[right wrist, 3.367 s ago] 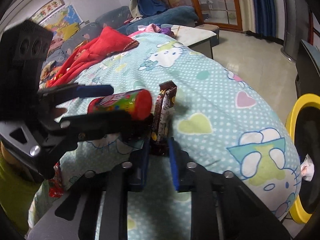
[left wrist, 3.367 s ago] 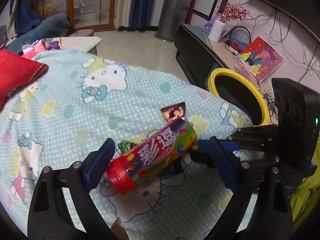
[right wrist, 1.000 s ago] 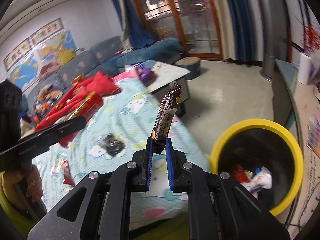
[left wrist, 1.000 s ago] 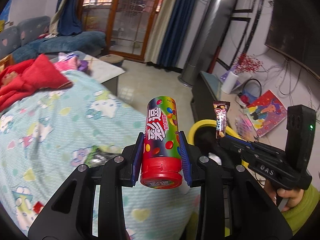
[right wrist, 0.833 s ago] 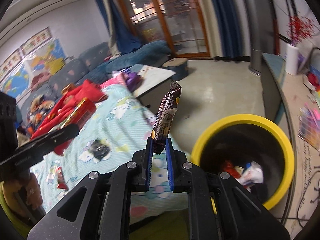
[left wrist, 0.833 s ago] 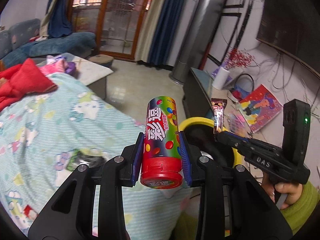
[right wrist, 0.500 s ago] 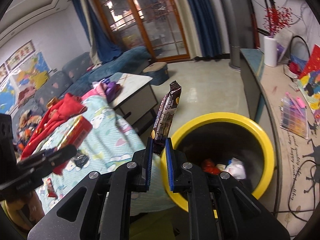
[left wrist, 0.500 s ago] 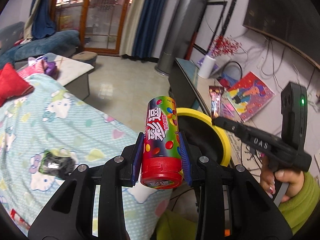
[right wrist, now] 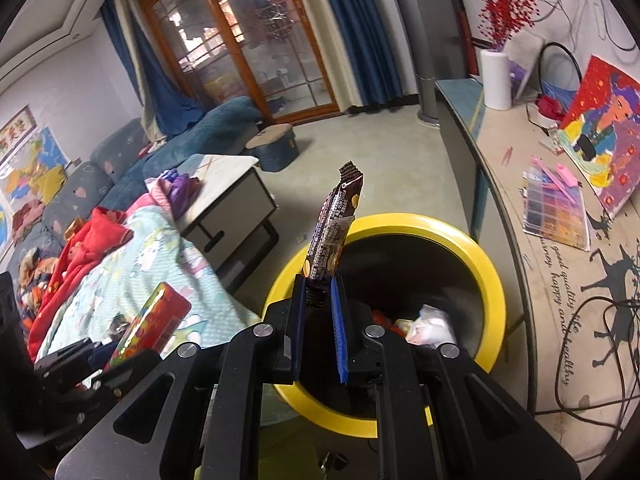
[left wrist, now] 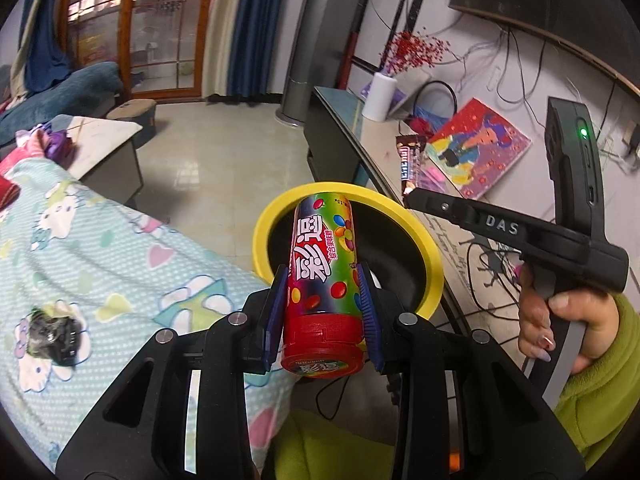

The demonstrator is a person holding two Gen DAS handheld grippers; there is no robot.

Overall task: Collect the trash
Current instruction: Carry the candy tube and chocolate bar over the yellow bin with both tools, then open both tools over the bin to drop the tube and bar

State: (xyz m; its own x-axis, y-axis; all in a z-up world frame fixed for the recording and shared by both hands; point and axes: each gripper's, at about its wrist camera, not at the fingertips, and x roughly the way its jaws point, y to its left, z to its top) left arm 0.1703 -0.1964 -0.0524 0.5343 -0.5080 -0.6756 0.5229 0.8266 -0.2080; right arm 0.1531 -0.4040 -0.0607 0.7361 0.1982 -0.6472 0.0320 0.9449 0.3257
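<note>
My left gripper (left wrist: 322,288) is shut on a colourful candy tube (left wrist: 322,256) with a red cap, held upright in front of the yellow-rimmed trash bin (left wrist: 264,228). My right gripper (right wrist: 319,304) is shut on a dark brown snack wrapper (right wrist: 334,228) that stands up over the near rim of the same bin (right wrist: 490,276). In the left wrist view the right gripper (left wrist: 412,198) reaches in from the right with the wrapper (left wrist: 409,162) over the bin's far edge. The right wrist view shows the candy tube (right wrist: 150,324) low on the left. Trash lies inside the bin.
A bed with a pale blue cartoon-print cover (left wrist: 80,248) lies left of the bin, with a crumpled dark wrapper (left wrist: 52,334) on it. A low TV cabinet (right wrist: 560,240) with books and cables runs along the right. A hand in a green sleeve (left wrist: 576,320) holds the right gripper.
Both grippers have swung away from the bed toward the bin, which now looms larger and closer under them. Each keeps its hold on its item.
</note>
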